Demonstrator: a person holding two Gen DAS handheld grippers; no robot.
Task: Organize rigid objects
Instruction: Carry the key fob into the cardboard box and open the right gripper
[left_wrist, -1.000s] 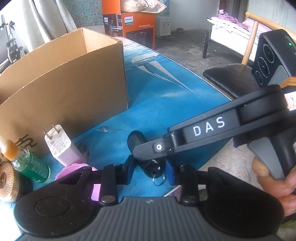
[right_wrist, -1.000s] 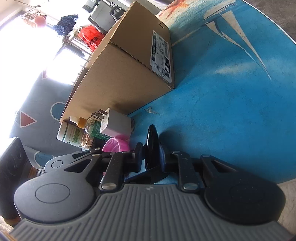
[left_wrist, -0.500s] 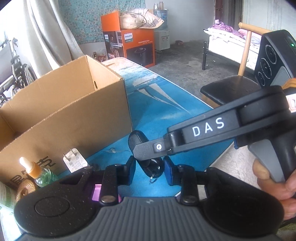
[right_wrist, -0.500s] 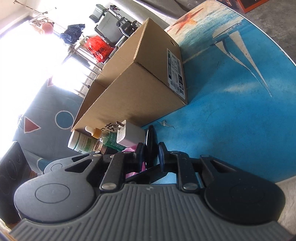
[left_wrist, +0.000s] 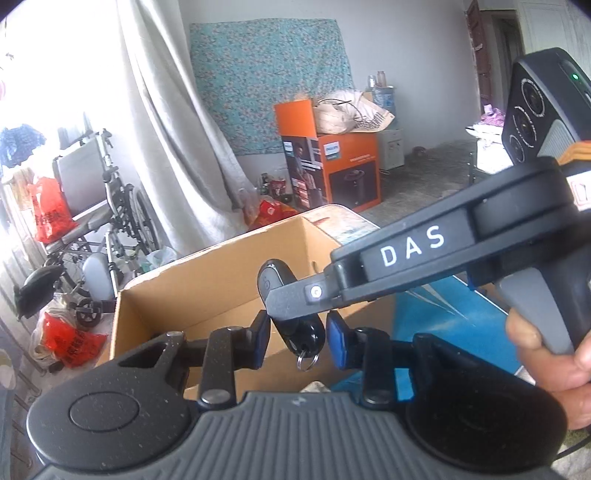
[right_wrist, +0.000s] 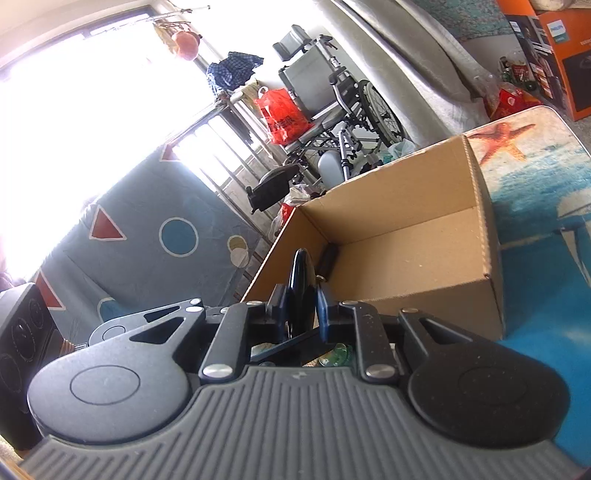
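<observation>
My right gripper (right_wrist: 300, 309) is shut on a black car key fob (right_wrist: 301, 284) with a key ring. It holds the fob in the air above the near rim of an open cardboard box (right_wrist: 417, 258). In the left wrist view the right gripper (left_wrist: 280, 302) clamps the fob (left_wrist: 291, 314), which hangs between the fingers of my left gripper (left_wrist: 295, 338). The left gripper is open and does not touch the fob. A small dark object (right_wrist: 327, 258) lies in the box's far corner.
The box (left_wrist: 207, 295) stands on a table with a blue sea-print cloth (right_wrist: 535, 229). A green bottle (right_wrist: 338, 352) shows below the right gripper. A wheelchair (left_wrist: 99, 206) and an orange carton (left_wrist: 332, 170) stand beyond the table.
Both grippers have risen from the table. The key fob has been lifted off the cloth and now hangs above the box rim. The charger, bottle and pink item have dropped out of sight.
</observation>
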